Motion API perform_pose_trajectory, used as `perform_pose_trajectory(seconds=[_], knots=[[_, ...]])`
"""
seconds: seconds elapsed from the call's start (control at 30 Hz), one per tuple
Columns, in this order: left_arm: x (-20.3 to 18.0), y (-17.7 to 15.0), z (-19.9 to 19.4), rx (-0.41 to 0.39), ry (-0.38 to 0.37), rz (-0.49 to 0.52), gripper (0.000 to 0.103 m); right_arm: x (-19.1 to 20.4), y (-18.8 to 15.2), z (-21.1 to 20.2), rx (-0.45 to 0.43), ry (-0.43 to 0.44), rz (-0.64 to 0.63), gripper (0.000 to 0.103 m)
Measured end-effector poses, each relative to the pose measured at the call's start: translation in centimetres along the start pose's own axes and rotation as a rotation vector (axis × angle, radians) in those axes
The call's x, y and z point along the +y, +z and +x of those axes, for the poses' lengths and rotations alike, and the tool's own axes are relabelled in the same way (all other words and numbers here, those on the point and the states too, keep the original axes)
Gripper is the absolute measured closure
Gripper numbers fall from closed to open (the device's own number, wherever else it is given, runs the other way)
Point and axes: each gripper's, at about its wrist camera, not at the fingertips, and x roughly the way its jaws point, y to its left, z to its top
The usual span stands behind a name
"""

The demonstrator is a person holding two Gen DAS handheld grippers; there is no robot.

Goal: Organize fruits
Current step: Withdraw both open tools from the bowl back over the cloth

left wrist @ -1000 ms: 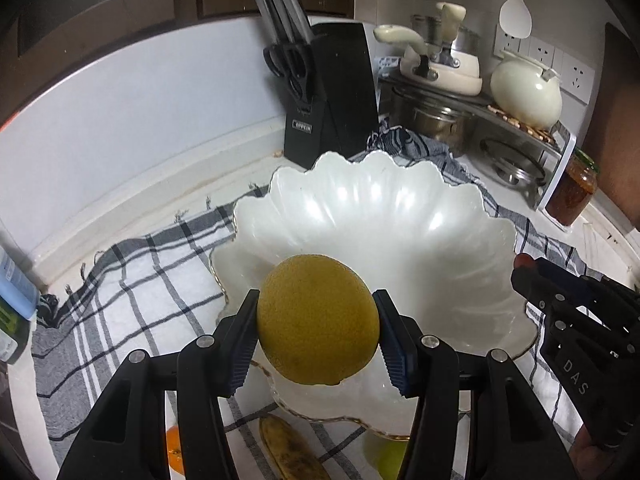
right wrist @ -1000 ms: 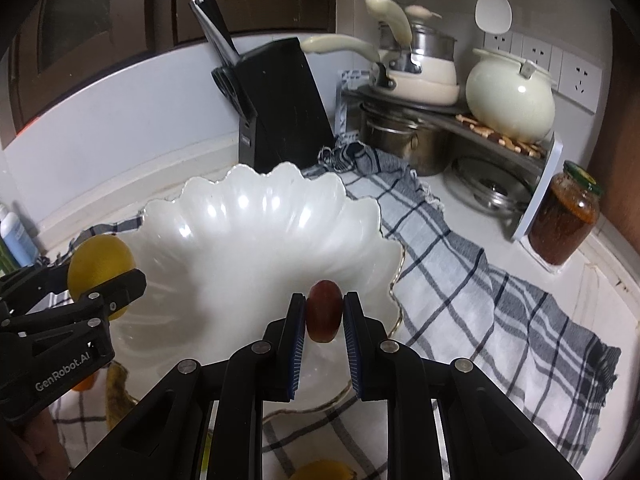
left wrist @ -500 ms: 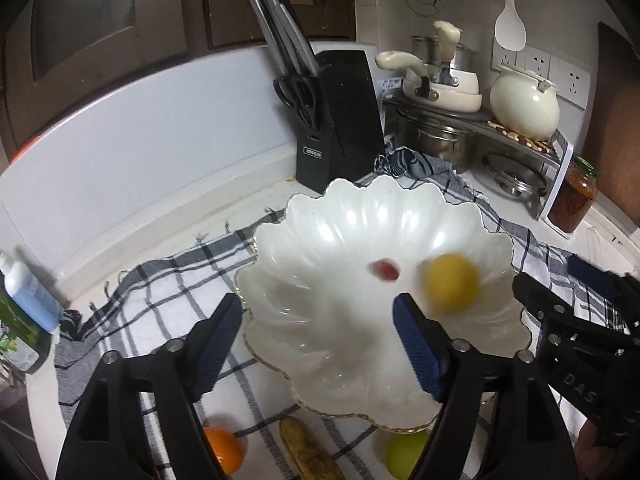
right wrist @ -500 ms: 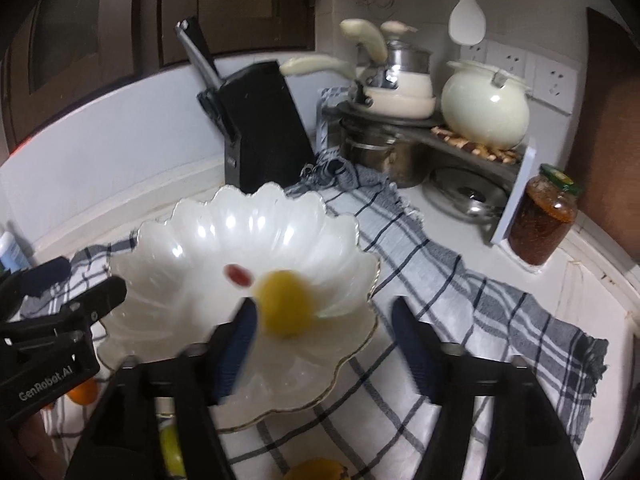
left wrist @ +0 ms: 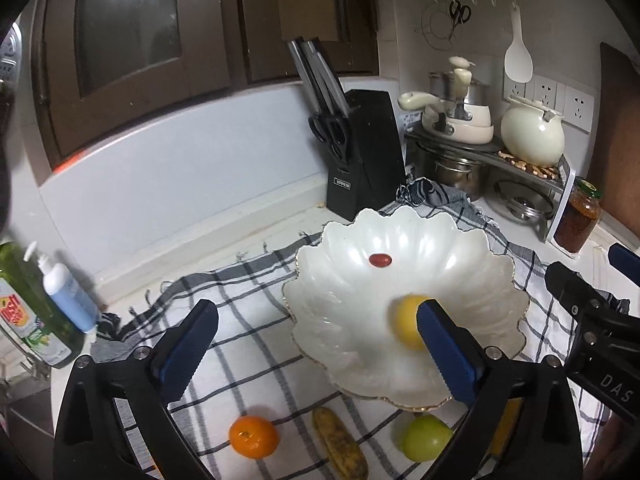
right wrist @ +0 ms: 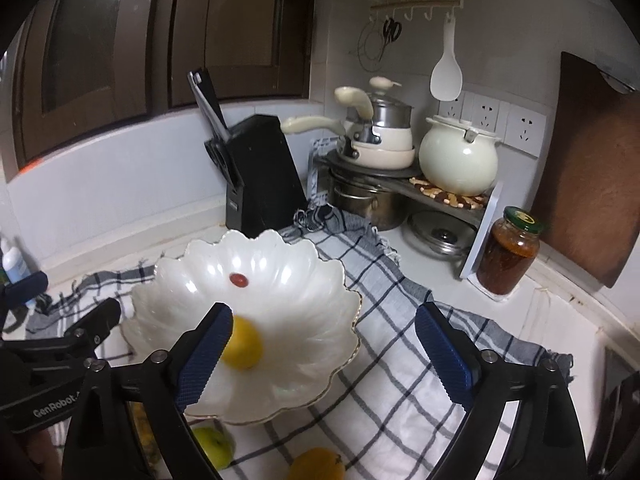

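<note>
White scalloped bowl (left wrist: 404,296) sits on the checked cloth (left wrist: 248,356) at frame centre in both wrist views. Inside it I see two fruits: a yellow lemon (left wrist: 406,322) low in the bowl and a small red fruit (left wrist: 380,260) nearer the far rim, the two well apart.

I read the left gripper (left wrist: 316,354) as wide, its jaws opening, with nothing between the blue pads; its right finger overlaps the lemon in the picture. I read the right gripper (right wrist: 324,354) likewise: wide, jaws opening, nothing gripped, only cloth and the bowl rim behind the gap.

Outside the bowl, along the lower edge of the left view, lie an orange (left wrist: 253,437), a spotted banana (left wrist: 340,442) and a green apple (left wrist: 426,438), all on the cloth. A black knife block (left wrist: 366,160) stands behind the bowl, and a jar (right wrist: 507,254) stands at right.
</note>
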Motion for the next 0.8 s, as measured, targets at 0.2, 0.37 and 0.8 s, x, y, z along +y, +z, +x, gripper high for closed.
perform_pose_trajectory(seconds=[0.2,0.37,0.8], knots=[[0.6,-0.5,-1.6,-0.003,0.006,-0.011,0.0,0.2,-0.3,-1.9,-0.011,-0.003,0.008,0.01],[0.7,-1.4,-2.9,-0.019,0.028,-0.011,0.0,0.0,-0.9,-2.9,-0.008,-0.017,0.017,0.009],[0.3,-4.6,-4.0,0.008,0.023,-0.036,0.0,-0.5,-3.8,-4.2,0.02,-0.041,0.031,0.009]])
